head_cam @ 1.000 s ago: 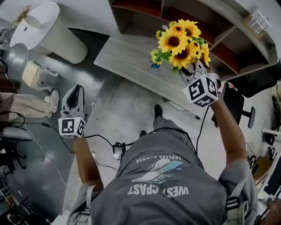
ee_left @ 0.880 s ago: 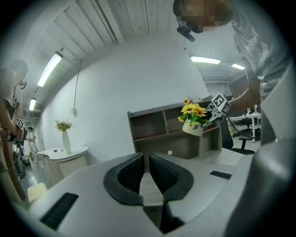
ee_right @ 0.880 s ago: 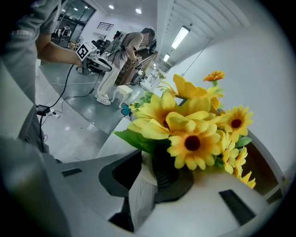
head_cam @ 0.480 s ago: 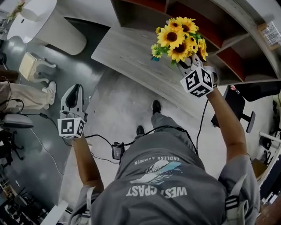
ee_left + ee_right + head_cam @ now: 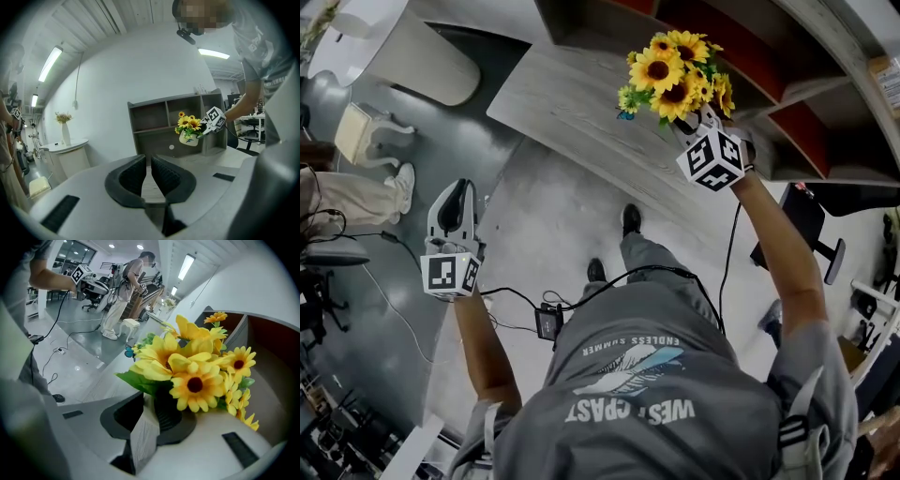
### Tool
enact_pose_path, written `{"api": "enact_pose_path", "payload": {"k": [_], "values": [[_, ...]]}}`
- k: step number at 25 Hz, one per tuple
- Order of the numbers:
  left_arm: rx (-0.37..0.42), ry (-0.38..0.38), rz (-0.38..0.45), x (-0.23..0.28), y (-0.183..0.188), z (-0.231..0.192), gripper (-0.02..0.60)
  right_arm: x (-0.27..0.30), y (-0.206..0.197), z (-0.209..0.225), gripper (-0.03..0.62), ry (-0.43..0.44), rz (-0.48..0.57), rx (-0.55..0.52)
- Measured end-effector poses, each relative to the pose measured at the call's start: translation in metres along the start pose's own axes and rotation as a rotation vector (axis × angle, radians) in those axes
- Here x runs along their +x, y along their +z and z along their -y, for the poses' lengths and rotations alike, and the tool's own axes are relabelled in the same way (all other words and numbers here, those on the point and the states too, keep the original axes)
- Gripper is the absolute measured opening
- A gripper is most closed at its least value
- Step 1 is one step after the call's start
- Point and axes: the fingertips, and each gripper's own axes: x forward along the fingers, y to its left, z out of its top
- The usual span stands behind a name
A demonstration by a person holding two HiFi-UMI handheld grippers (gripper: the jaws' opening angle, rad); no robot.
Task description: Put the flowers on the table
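- Currently, the flowers [image 5: 673, 70] are being held aloft over the bench's [image 5: 572, 103] far edge, clear of its top.
- The right tongs [image 5: 149, 411] are being clenched on the pot's [image 5: 189, 138] wall for carrying.
- The left tongs [image 5: 148, 176] are being held aside, nearly closed on nothing.

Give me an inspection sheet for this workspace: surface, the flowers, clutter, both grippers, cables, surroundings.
Surface: grey wood-grain table, bare where visible.
Job's things: flowers in a white pot, held above the table, not set down.
Clutter: nothing seen.
Grippers: right gripper shut on the white pot; left gripper off to the side over the floor, jaws nearly together, nothing between them.
Cables: black cable runs from the right gripper toward a box at the person's waist.
Surroundings: shelf unit behind the table; second person; office chair.
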Motion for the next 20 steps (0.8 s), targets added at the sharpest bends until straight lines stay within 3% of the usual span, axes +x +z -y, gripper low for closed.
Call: {"api": "enact_pose_path", "payload": {"k": [20], "values": [[-0.035,-0.001,-0.064,0.018,-0.024,0.011,0.046,0.098,-0.062,-0.031,0.098,0.108,-0.076,-0.002]]}}
